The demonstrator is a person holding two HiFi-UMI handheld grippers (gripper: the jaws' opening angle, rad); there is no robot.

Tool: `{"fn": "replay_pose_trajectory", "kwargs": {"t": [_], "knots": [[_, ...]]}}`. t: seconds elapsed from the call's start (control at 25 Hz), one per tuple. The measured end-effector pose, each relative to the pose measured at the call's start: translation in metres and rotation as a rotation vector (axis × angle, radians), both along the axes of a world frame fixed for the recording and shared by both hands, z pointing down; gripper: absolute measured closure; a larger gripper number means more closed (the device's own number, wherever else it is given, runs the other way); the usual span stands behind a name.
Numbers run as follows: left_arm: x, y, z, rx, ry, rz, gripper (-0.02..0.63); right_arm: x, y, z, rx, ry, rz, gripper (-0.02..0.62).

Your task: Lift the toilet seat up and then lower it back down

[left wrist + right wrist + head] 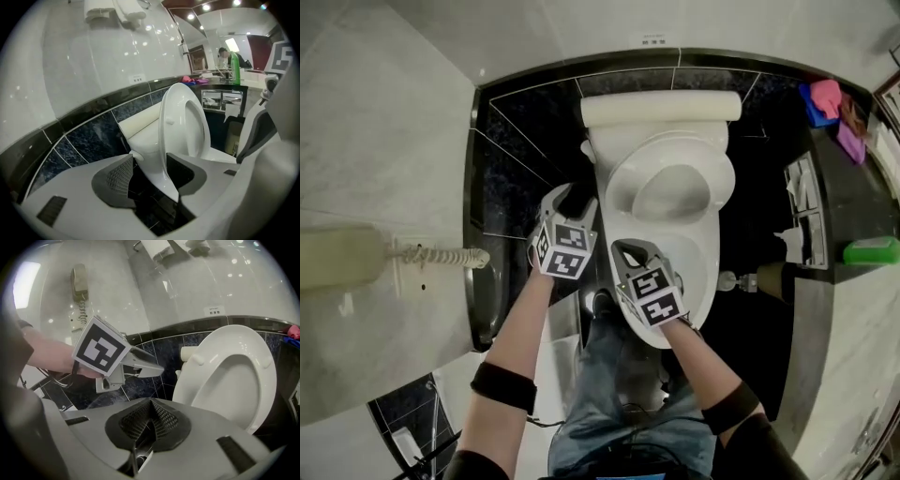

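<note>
Astride the raised toilet seat (165,136), left tongs (153,177) stand wide.

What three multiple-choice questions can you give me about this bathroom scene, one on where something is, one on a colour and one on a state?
1. Where is the wall phone?
A) on the floor
B) on the wall at the person's left
C) on the cistern

2. What colour is the bottle lying on the counter?
A) green
B) red
C) white

3. How does the toilet seat stand?
A) flat on the bowl
B) taken off and laid on the floor
C) raised upright

Answers:
1 B: the head view shows the handset and its coiled cord on the pale wall at the left.
2 A: it shows bright green at the right edge of the head view.
3 C: both gripper views show the ring standing on edge above the bowl.
</note>
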State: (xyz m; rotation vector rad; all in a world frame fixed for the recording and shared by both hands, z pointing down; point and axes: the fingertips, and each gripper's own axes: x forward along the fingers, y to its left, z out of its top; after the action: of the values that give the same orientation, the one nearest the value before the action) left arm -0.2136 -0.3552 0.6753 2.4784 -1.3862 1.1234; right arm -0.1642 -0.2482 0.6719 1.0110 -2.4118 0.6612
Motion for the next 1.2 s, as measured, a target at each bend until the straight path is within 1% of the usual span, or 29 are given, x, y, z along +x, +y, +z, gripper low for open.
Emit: {"fn": "replay_pose_trajectory", "kwargs": {"t": [0.24,0.36,0.52,0.6,0.76,0.96,1.08,1.2], "knots": [[0.001,-0.054,0.039,0.009,-0.047,0.091,0.322,-0.010,-0.037,0.035,-0.010,-0.002,0.023,0.589],[-0.001,-0.077,0.058,0.013,-0.118,0.146,0.302,-0.014,-0.050,0.049,-0.020,-0.012,0.029,0.589],[-0.005,-0.100,0.083,0.039,-0.271,0.243,0.302,-0.024,-0.056,0.064,-0.037,-0.026,0.023,0.589],[-0.004,-0.110,0.092,0.045,-0.330,0.285,0.302,-0.028,-0.060,0.069,-0.044,-0.032,0.026,0.589],[-0.003,-0.126,0.109,0.019,-0.385,0.345,0.302,-0.037,-0.068,0.073,-0.070,-0.077,0.039,0.589],[-0.005,-0.133,0.131,-0.040,-0.457,0.432,0.301,-0.042,-0.076,0.076,-0.076,-0.097,0.045,0.589],[-0.006,-0.135,0.142,-0.051,-0.499,0.459,0.302,-0.042,-0.078,0.079,-0.080,-0.100,0.047,0.589],[-0.009,-0.141,0.153,-0.038,-0.544,0.459,0.302,-0.043,-0.081,0.082,-0.083,-0.104,0.050,0.589]]}}
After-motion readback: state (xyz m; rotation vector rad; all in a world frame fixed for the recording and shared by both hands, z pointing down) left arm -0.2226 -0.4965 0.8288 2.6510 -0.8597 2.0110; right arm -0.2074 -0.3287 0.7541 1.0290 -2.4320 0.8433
